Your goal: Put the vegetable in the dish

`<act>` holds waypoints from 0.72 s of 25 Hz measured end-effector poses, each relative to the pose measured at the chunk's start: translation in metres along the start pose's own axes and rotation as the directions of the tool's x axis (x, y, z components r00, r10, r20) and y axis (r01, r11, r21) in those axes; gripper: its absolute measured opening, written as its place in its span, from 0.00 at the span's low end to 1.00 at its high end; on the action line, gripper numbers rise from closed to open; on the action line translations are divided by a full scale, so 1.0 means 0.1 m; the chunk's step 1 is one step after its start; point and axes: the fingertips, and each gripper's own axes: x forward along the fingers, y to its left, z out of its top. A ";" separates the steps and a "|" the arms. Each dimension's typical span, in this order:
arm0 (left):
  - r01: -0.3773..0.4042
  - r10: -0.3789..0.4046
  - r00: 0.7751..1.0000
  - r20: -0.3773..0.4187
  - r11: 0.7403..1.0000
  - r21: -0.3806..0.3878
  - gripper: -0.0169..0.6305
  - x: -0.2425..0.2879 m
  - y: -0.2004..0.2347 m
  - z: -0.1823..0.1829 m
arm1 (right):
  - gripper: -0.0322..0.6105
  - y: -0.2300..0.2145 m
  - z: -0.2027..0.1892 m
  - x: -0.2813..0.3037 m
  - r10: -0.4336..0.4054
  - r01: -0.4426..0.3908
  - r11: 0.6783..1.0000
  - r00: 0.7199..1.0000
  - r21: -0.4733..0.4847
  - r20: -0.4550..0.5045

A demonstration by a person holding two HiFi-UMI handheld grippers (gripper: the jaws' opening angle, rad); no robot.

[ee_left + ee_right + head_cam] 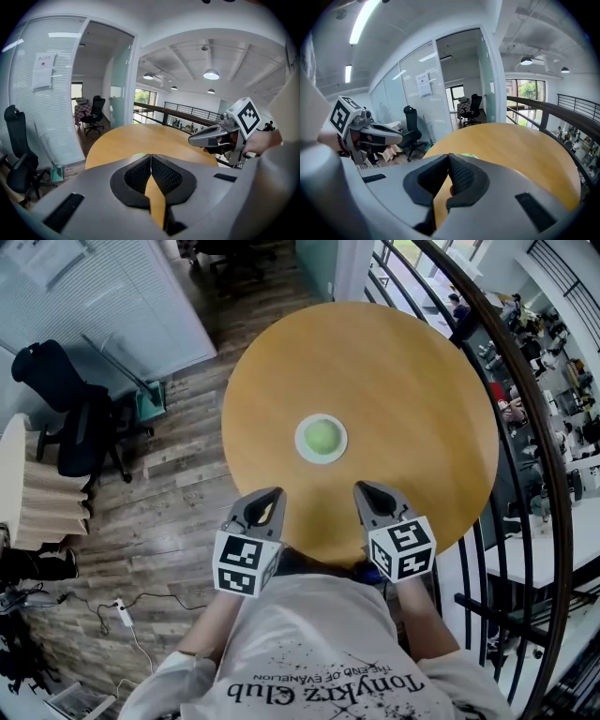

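A round green vegetable [322, 436] lies in a small white dish [304, 448] at the middle of the round wooden table [394, 381]. My left gripper [272, 495] hovers over the table's near edge, left of the dish, jaws shut with nothing between them. My right gripper [364, 489] hangs level with it on the right, also shut and empty. In the left gripper view the jaws [151, 157] meet tip to tip, and the right gripper [220, 136] shows beside them. The right gripper view shows a sliver of green [467, 156] just past its closed jaws [449, 157].
The table stands beside a curved dark railing [525, 427] on the right, with a lower floor beyond it. A black office chair [70, 423] and wooden floor lie to the left. Glass-walled offices stand at the back left.
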 end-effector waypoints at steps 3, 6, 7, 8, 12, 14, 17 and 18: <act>-0.009 0.009 1.000 0.004 1.000 -0.003 0.06 0.00 0.02 0.01 | 0.09 0.01 -0.01 0.02 0.007 -0.007 1.000 1.000 -0.001 -0.005; -0.012 0.012 1.000 0.004 1.000 -0.005 0.06 -0.01 0.00 -0.01 | 0.09 0.01 -0.02 0.01 0.010 -0.010 1.000 1.000 0.000 -0.003; -0.012 0.012 1.000 0.003 1.000 -0.005 0.06 -0.02 0.00 -0.01 | 0.09 0.01 -0.02 0.01 0.010 -0.010 1.000 1.000 0.000 -0.003; -0.011 0.011 1.000 0.002 1.000 -0.006 0.06 -0.02 0.00 -0.01 | 0.09 0.02 -0.01 0.01 0.010 -0.010 1.000 1.000 0.001 -0.003; -0.007 0.007 1.000 0.000 1.000 -0.003 0.06 -0.01 0.01 -0.01 | 0.09 0.01 -0.02 0.02 0.009 -0.009 1.000 1.000 0.008 -0.007; -0.006 0.006 1.000 -0.001 1.000 -0.003 0.06 0.00 0.01 -0.01 | 0.09 0.00 -0.04 0.02 0.007 -0.007 1.000 1.000 0.012 -0.009; -0.006 0.006 1.000 0.001 1.000 -0.005 0.06 -0.01 0.02 -0.02 | 0.09 0.01 -0.05 0.02 0.005 -0.005 1.000 1.000 0.012 -0.012; -0.004 0.004 1.000 0.002 1.000 -0.006 0.06 -0.01 0.03 -0.02 | 0.09 0.01 -0.05 0.02 0.004 -0.004 1.000 1.000 0.012 -0.014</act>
